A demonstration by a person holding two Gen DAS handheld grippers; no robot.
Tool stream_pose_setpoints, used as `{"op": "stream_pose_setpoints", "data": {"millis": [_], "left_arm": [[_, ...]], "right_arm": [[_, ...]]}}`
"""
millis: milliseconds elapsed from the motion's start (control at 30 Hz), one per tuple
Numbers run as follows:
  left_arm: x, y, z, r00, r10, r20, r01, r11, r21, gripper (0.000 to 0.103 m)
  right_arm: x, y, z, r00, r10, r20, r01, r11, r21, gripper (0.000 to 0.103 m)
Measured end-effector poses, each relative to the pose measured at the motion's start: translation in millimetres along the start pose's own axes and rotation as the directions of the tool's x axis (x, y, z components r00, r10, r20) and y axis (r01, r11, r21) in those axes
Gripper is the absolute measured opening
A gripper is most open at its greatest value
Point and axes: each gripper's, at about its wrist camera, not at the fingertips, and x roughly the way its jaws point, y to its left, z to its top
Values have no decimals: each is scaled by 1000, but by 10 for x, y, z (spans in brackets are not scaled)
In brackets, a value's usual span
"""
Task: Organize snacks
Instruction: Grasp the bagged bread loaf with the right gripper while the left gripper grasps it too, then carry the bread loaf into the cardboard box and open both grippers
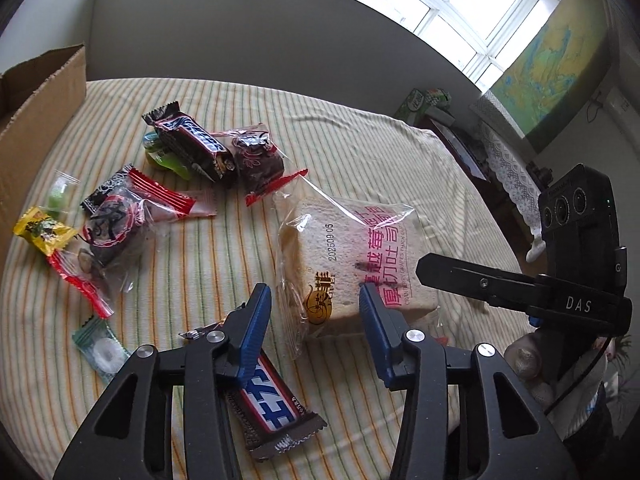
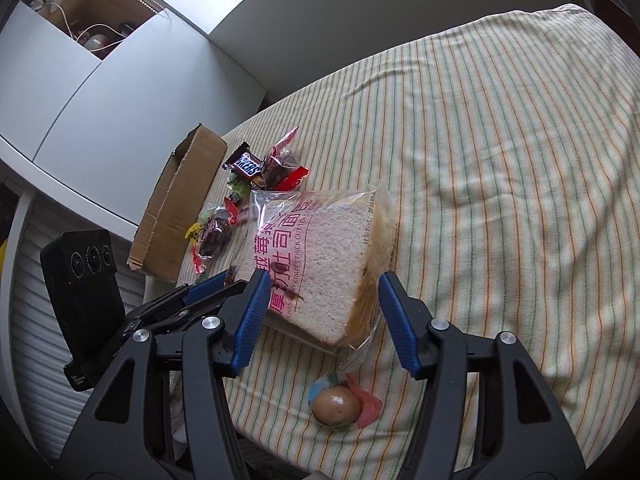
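A bagged slice of toast bread point(image 1: 352, 256) lies on the striped cloth; it also shows in the right wrist view point(image 2: 320, 264). My left gripper point(image 1: 314, 294) is open, its jaws at the bread's near edge, over a Snickers bar point(image 1: 272, 404). My right gripper point(image 2: 320, 284) is open, its jaws on either side of the bread's near corner. A second Snickers bar point(image 1: 192, 144) lies in a pile of wrapped sweets point(image 1: 116, 216) to the left. A wrapped egg point(image 2: 336, 406) lies under the right gripper.
A cardboard box point(image 1: 36, 120) stands at the table's left edge; it also shows in the right wrist view point(image 2: 176, 204). The right gripper's body point(image 1: 560, 264) reaches in from the right. The table's edge runs close below the egg.
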Motion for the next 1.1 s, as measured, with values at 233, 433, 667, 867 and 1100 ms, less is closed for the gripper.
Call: {"op": "stream_pose_setpoints", "data": {"millis": [233, 433, 667, 867, 1100], "left_arm": [[8, -42, 4, 1000, -6, 6, 6, 1000, 11, 36], [-86, 8, -1, 1000, -1, 25, 1, 1000, 9, 36], [-450, 79, 27, 992, 19, 128, -22, 999, 23, 36], [-864, 266, 66, 967, 62, 247, -66, 998, 6, 36], [-1296, 694, 48, 932, 124, 339, -106, 992, -70, 36]], "right_arm": [[123, -102, 39, 998, -13, -63, 14, 1000, 28, 57], [103, 35, -7, 998, -16, -58, 16, 1000, -2, 54], [33, 457, 122, 1000, -3, -22, 1, 997, -71, 54], [99, 1011, 263, 1000, 22, -10, -23, 986, -165, 54], [407, 1725, 369, 998, 39, -39, -48, 957, -286, 54]]}}
